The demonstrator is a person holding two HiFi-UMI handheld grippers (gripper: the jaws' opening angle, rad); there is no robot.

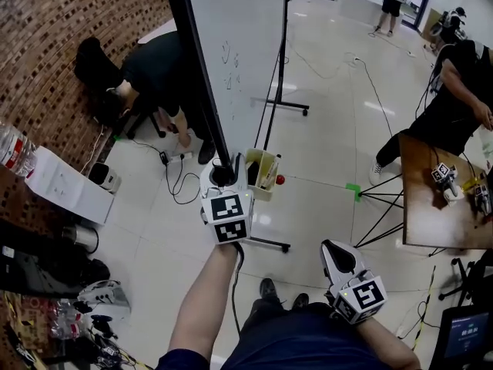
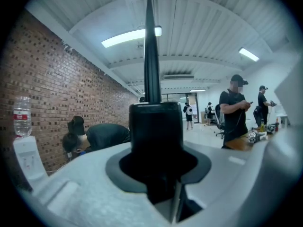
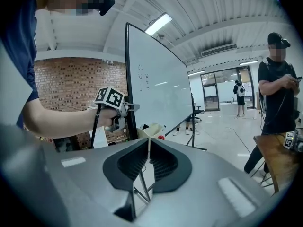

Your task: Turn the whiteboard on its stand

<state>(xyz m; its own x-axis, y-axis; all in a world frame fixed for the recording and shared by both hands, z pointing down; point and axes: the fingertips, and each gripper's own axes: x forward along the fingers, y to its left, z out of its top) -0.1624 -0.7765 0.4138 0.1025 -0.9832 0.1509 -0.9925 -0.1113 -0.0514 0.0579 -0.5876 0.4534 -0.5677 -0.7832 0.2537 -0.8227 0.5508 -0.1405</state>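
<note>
Nearest, the right gripper (image 1: 333,253) hangs low, its fingers pressed together on nothing, well short of the whiteboard (image 1: 243,45) and to its right. Ahead of it, the left gripper (image 1: 223,173) has its fingers clamped on the board's black edge frame (image 2: 151,56), which rises straight up from between them. Just past those fingers a pale tray (image 1: 267,185) sits on the stand. Likely trouble: a one-sided pinch on a thin frame may slip as the board swings. The far edge could also sweep toward the crouching person (image 1: 146,72) behind it, or the tray might spill.
</note>
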